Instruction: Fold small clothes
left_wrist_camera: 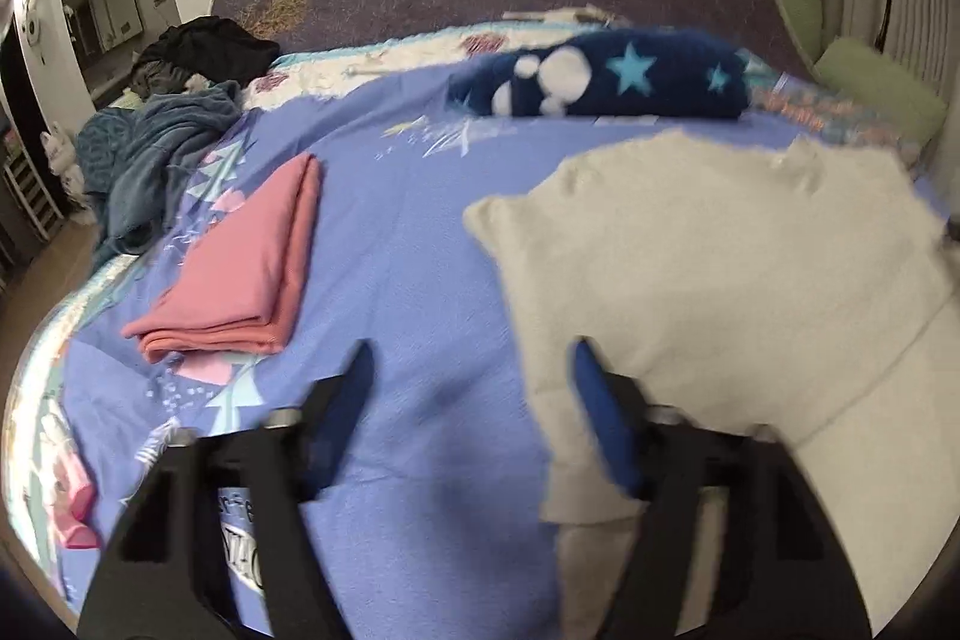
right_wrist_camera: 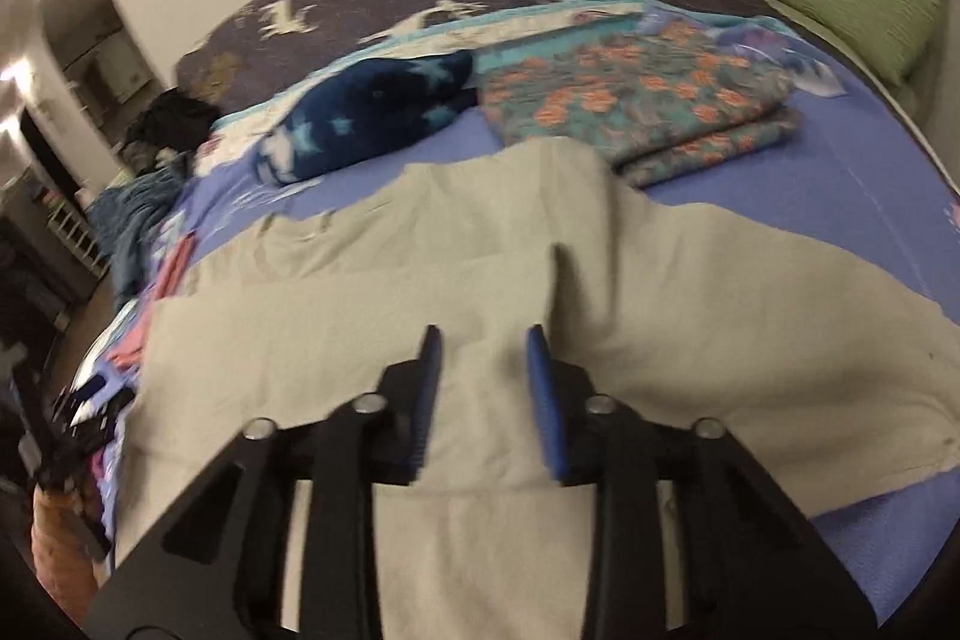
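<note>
We see the soft, limp cream cotton garment (right_wrist_camera: 420, 280) spread on the blue-quilted bed (left_wrist_camera: 408, 232), light enough to lift by its near hem, beneath the released left hand-held gripper (left_wrist_camera: 471, 358) and right hand-held gripper (right_wrist_camera: 483, 340).

The cream garment (left_wrist_camera: 720, 280) runs off the lower frame edge (both views are motion-blurred), its hem unseen.

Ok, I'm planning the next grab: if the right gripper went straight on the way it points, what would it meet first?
Most likely the cream garment spread right under the open right gripper; the floral folded cloth lies farther beyond.
</note>
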`<state>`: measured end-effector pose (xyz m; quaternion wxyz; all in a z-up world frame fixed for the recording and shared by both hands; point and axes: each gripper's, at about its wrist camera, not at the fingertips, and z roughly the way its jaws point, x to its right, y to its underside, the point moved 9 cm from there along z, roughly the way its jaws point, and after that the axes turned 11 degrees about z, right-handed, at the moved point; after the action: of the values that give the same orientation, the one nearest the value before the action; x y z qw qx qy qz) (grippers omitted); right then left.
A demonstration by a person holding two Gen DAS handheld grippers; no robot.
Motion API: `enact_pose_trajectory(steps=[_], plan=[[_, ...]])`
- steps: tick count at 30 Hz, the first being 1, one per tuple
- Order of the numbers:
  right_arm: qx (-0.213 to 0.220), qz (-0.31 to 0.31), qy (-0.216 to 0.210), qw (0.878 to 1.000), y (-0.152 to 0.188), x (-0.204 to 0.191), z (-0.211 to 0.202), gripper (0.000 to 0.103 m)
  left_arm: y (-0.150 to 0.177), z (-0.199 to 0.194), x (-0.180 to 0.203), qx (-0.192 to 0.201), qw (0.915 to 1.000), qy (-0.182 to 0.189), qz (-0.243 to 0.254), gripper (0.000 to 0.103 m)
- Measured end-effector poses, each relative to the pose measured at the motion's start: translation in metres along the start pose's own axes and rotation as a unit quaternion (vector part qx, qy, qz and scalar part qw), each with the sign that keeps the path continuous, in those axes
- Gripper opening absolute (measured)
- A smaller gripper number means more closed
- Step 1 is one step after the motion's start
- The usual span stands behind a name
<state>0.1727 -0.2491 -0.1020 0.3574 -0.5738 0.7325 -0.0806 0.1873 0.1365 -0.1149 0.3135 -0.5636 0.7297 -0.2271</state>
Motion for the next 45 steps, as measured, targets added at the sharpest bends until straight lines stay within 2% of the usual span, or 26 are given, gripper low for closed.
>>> enact_pose_trajectory(steps=[1,2,3,4,6,8,9,10,13,17,19,21,23,24,26,28,31,32,34,36,38,39,40,42,44,45], plan=[[-0.018,-0.001,-0.011,1.000,0.007,-0.001,0.007,0.020,-0.006,-0.003,0.003,0.007,0.9998,0.017,-0.009,0.034],[-0.036,0.001,-0.002,0.999,0.013,0.001,0.018,0.020,-0.013,-0.005,0.008,0.015,0.9990,0.037,-0.018,0.018],[-0.056,0.004,0.031,0.998,0.022,0.012,0.032,0.017,-0.021,-0.005,0.016,0.024,0.9973,0.065,-0.025,0.014],[-0.054,0.005,0.043,0.998,0.027,0.019,0.040,0.009,-0.026,-0.002,0.023,0.024,0.9963,0.078,-0.026,0.012],[-0.032,0.007,0.034,0.999,0.026,0.019,0.037,0.009,-0.028,0.018,0.037,-0.002,0.9964,0.084,-0.014,0.012],[-0.032,0.010,0.037,0.999,0.028,0.019,0.034,0.009,-0.015,0.051,0.046,-0.053,0.9974,0.048,0.012,0.013],[-0.033,0.010,0.033,0.999,0.030,0.018,0.032,0.011,-0.010,0.063,0.047,-0.065,0.9970,0.041,0.014,0.011],[-0.033,0.008,0.033,0.999,0.031,0.017,0.030,0.012,-0.013,0.060,0.048,-0.047,0.9981,0.037,0.012,0.011],[-0.045,0.023,0.025,0.998,0.038,0.022,0.014,0.011,-0.015,0.058,0.047,-0.057,0.9979,0.030,0.003,0.011],[0.029,0.082,0.015,0.996,0.022,0.063,-0.042,0.013,-0.018,0.047,0.053,-0.063,0.9976,0.026,-0.012,0.015],[0.064,0.133,0.031,0.989,0.015,0.108,-0.073,0.030,-0.024,0.041,0.064,-0.054,0.9968,0.055,-0.018,0.016],[0.090,0.214,0.049,0.971,0.016,0.169,-0.102,0.033,-0.031,0.036,0.084,-0.053,0.9953,0.081,-0.010,0.018],[0.111,0.308,0.057,0.943,0.027,0.228,-0.129,0.033,-0.038,0.033,0.103,-0.047,0.9939,0.099,0.009,0.023],[0.125,0.360,0.055,0.923,0.036,0.259,-0.145,0.033,-0.041,0.032,0.114,-0.045,0.9930,0.108,0.018,0.033],[0.153,0.440,0.066,0.882,0.059,0.313,-0.176,0.034,-0.048,0.031,0.137,-0.039,0.9903,0.130,0.030,0.045],[0.173,0.488,0.084,0.851,0.079,0.348,-0.196,0.042,-0.053,0.031,0.158,-0.033,0.9880,0.143,0.047,0.046],[0.184,0.534,0.094,0.820,0.102,0.383,-0.212,0.045,-0.060,0.032,0.184,-0.031,0.9848,0.158,0.067,0.046],[0.189,0.543,0.082,0.814,0.104,0.389,-0.214,0.046,-0.061,0.033,0.190,-0.031,0.9837,0.163,0.070,0.046],[0.201,0.556,0.061,0.804,0.102,0.401,-0.212,0.054,-0.061,0.037,0.200,-0.037,0.9820,0.169,0.075,0.046],[0.212,0.554,0.068,0.803,0.094,0.415,-0.205,0.056,-0.055,0.044,0.205,-0.051,0.9816,0.168,0.075,0.047],[0.214,0.554,0.085,0.800,0.086,0.428,-0.199,0.054,-0.051,0.050,0.207,-0.052,0.9821,0.163,0.078,0.048],[0.214,0.557,0.102,0.796,0.083,0.434,-0.198,0.043,-0.050,0.049,0.208,-0.045,0.9827,0.161,0.081,0.049],[0.212,0.558,0.119,0.793,0.080,0.437,-0.199,0.026,-0.051,0.049,0.208,-0.043,0.9828,0.160,0.082,0.049],[0.207,0.560,0.131,0.792,0.077,0.440,-0.200,0.006,-0.050,0.048,0.207,-0.041,0.9825,0.164,0.079,0.050],[0.218,0.572,0.108,0.783,0.072,0.436,-0.201,0.006,-0.051,0.049,0.206,-0.042,0.9819,0.169,0.074,0.050],[0.227,0.570,0.094,0.784,0.064,0.429,-0.204,0.006,-0.051,0.049,0.205,-0.042,0.9815,0.172,0.073,0.050]])
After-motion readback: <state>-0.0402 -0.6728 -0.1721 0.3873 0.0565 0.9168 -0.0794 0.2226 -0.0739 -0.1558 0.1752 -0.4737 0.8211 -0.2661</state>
